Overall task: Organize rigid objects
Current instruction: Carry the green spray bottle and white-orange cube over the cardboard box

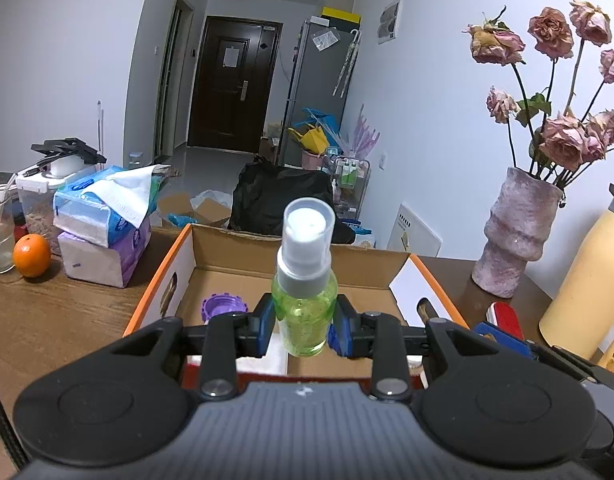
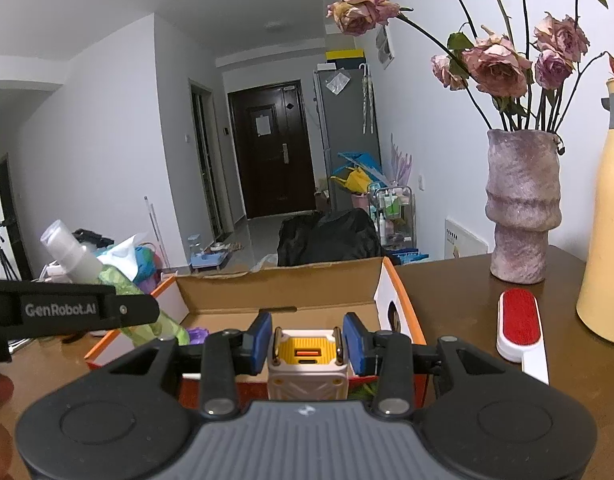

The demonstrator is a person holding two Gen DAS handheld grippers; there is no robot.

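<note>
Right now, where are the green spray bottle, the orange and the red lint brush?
green spray bottle [image 1: 306,320]: left wrist view, its body.
orange [image 1: 32,255]: left wrist view, its front.
red lint brush [image 2: 521,322]: right wrist view, its red pad.

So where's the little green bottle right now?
The green bottle is pinched upright in the left claw, held over the near end of the open cardboard box. In the right wrist view it shows at the far left.

Translucent green spray bottle [image 1: 306,312] with grey-white cap, yellow-and-cream charger [image 2: 307,364] with orange port, orange-edged brown cardboard box [image 1: 295,252], purple lid [image 1: 223,307], red-and-white lint brush [image 2: 521,326], mottled mauve vase [image 2: 521,204], brown wood-grain bench [image 1: 55,312]
</note>
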